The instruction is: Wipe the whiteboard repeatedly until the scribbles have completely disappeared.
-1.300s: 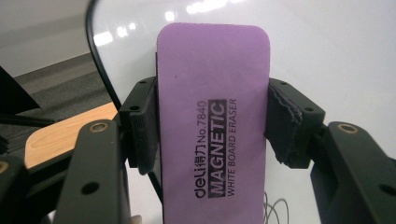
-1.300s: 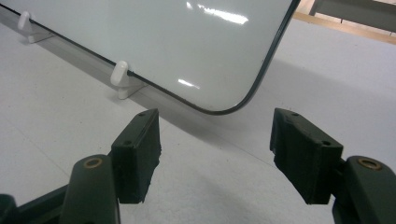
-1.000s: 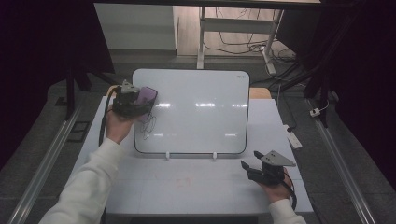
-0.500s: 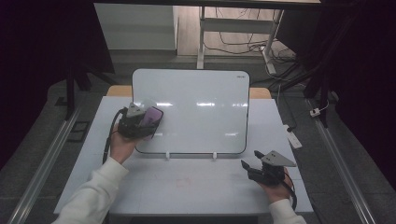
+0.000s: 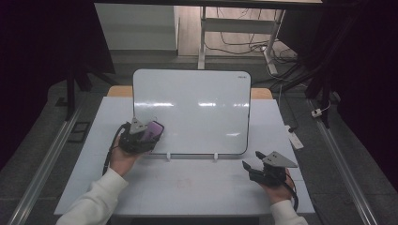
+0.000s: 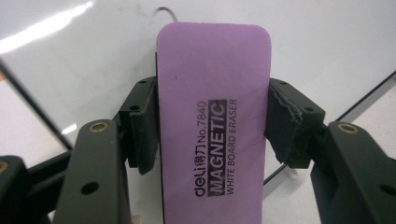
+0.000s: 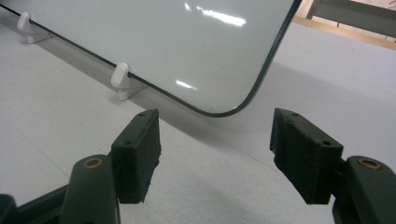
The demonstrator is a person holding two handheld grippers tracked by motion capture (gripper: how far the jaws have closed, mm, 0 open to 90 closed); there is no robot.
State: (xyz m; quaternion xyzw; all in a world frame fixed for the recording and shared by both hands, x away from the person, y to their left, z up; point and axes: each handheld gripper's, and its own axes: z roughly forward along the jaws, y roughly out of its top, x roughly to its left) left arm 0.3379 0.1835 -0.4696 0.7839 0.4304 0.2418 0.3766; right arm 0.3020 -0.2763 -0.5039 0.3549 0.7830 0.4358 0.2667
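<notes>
Overhead light streaks glare across the whiteboard (image 5: 191, 112); the surroundings fall into darkness, and the close-up fingers (image 7: 137, 154) look slightly soft.

whiteboard (image 5: 197, 110) blocking rear, table (image 5: 197, 187) front free

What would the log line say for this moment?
left gripper: shut on purple eraser | eraser: at whiteboard lower left corner | right gripper: open, nothing between jaws, near board's lower right corner

One purple eraser (image 6: 214, 121), one whiteboard (image 5: 197, 108), two white board feet (image 7: 122, 80), two tools (image 5: 251, 168).
</notes>
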